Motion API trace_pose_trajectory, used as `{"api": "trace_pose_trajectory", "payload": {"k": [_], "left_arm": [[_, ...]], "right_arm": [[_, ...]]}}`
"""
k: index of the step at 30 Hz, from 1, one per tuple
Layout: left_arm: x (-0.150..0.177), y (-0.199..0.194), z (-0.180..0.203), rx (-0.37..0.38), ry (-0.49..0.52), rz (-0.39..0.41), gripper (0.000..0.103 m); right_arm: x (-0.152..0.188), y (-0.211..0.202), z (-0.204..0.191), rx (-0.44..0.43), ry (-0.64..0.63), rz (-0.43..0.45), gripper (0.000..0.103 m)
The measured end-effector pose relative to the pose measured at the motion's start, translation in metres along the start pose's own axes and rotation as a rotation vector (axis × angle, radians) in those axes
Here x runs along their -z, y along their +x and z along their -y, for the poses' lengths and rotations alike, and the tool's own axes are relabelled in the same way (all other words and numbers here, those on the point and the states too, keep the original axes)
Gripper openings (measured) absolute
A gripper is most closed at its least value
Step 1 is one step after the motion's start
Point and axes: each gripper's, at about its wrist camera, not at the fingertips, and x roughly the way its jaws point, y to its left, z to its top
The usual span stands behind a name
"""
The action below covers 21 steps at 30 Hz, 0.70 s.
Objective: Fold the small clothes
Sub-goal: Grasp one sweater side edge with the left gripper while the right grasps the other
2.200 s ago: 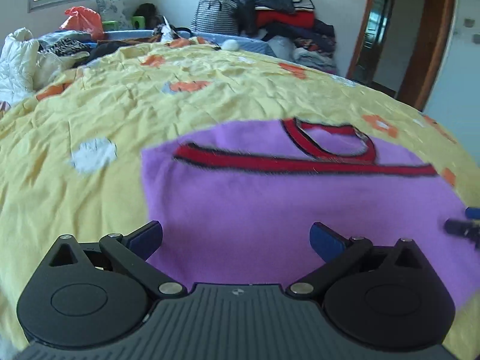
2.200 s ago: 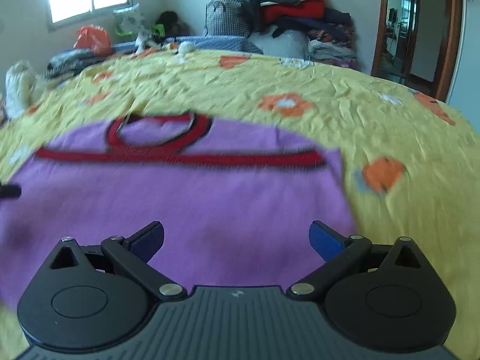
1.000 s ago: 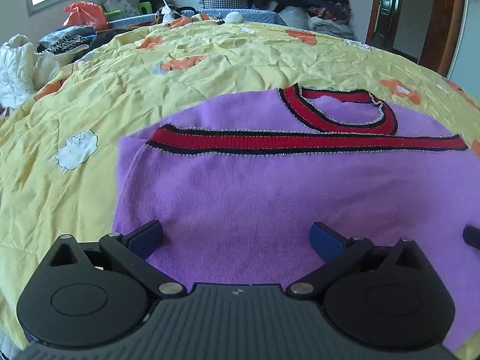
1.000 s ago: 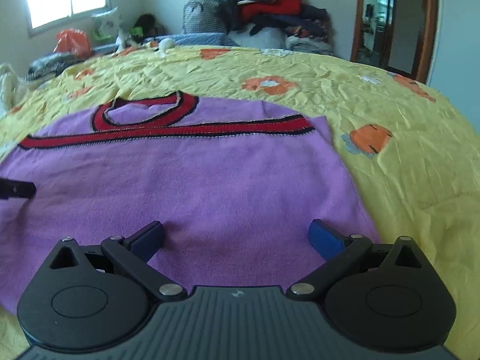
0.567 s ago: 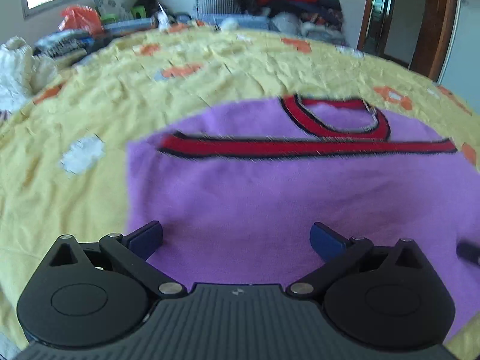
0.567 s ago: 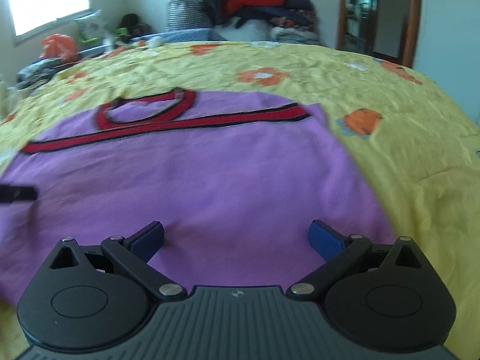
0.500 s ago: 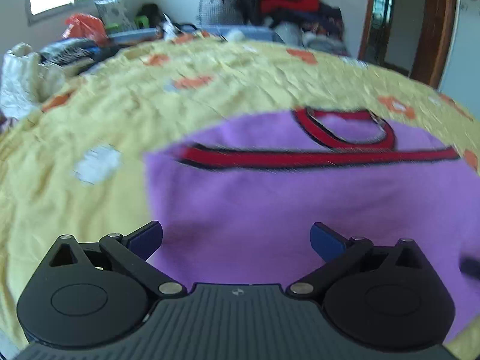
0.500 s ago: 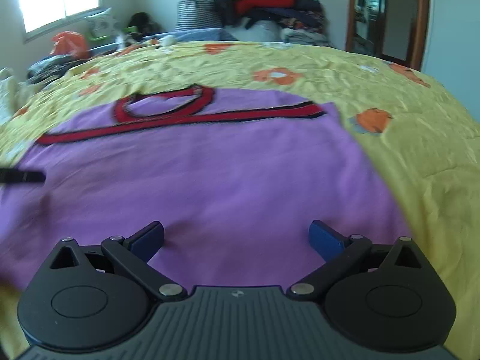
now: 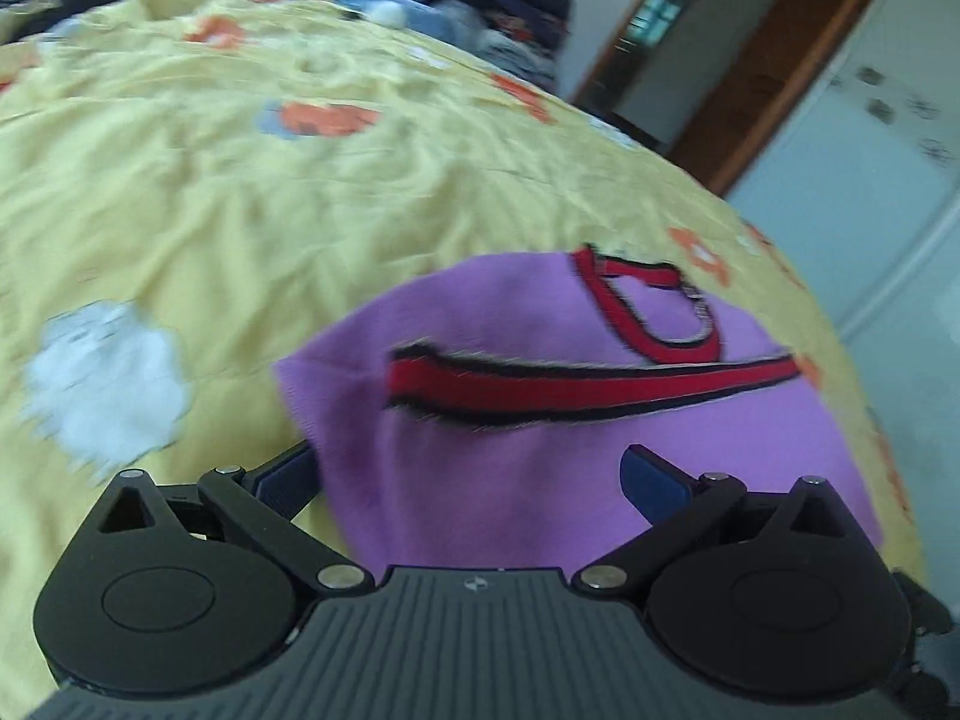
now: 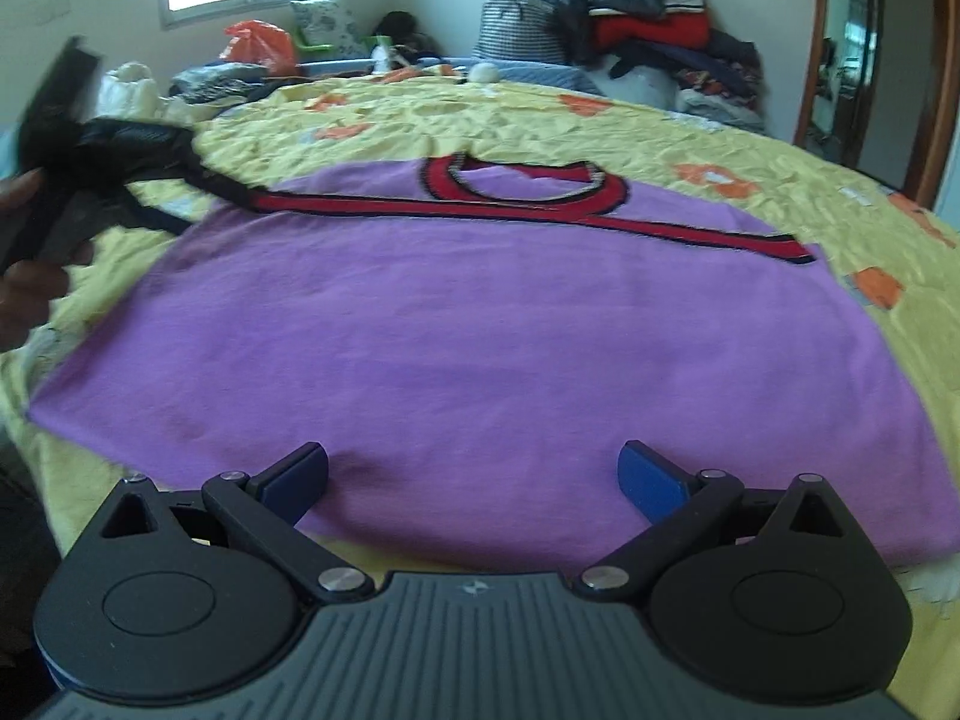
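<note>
A purple knit top (image 10: 480,324) with a red and black band and neckline lies flat on the yellow bedspread (image 10: 540,120). My left gripper (image 9: 474,474) is open and sits at the top's left edge (image 9: 324,420), fabric between its jaws. It also shows in the right wrist view (image 10: 198,198) at the top's left shoulder corner. My right gripper (image 10: 474,474) is open and empty, hovering over the near hem.
A pile of clothes and bags (image 10: 618,18) stands behind the bed. An orange bag (image 10: 258,42) and bedding lie at the back left under a window. A wooden door frame (image 10: 936,60) is at the right.
My left gripper has moved left and forward to the top's left shoulder edge and tilted. My right gripper has pulled back a little toward the near hem.
</note>
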Motion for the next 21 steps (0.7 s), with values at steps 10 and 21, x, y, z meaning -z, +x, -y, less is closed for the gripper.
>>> {"api": "trace_pose_trajectory", "payload": {"k": [10, 21], "left_arm": [[-0.011, 0.010, -0.018, 0.113, -0.175, 0.017, 0.103], [-0.018, 0.010, -0.024, -0.050, -0.185, 0.039, 0.009]], "right_arm": [[-0.003, -0.001, -0.040, -0.082, -0.093, -0.024, 0.103], [0.013, -0.014, -0.141, -0.030, -0.578, 0.145, 0.103]]}}
